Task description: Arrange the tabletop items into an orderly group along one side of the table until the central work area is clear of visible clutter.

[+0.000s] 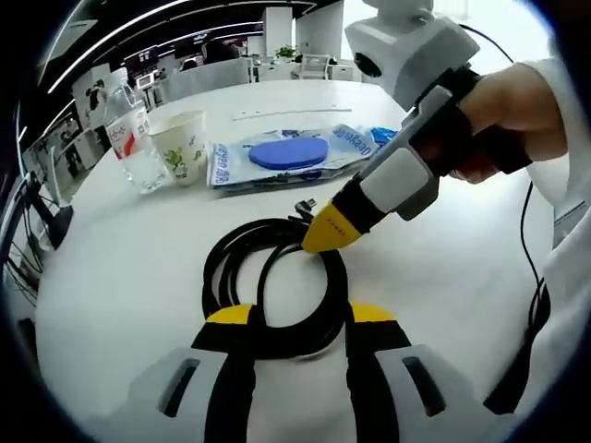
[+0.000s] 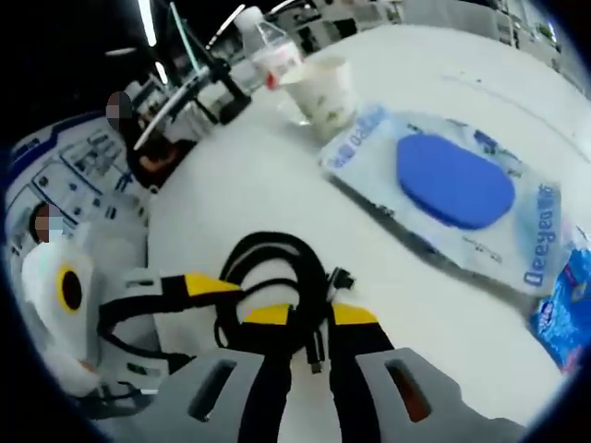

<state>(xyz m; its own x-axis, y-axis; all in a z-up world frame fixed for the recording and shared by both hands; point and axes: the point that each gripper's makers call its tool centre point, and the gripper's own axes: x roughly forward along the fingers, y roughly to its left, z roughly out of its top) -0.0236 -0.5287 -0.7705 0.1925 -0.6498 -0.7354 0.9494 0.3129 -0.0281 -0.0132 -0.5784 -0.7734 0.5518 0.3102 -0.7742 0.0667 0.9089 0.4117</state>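
The coiled black cable [image 1: 275,281], limp and springy on the white counter [image 1: 120,277], sits between both tongs, left [image 1: 300,316] and right [image 2: 309,316], each narrowly straddling the bundled loops, the best hold.

The bench [image 1: 138,277] carries one coiled black cable [image 1: 272,277], one paper cup [image 1: 180,146], one clear plastic bottle [image 1: 129,138], one wipes pack with a blue lid [image 1: 286,155] and one small blue packet [image 2: 565,309]. Two hand-held grippers work there.
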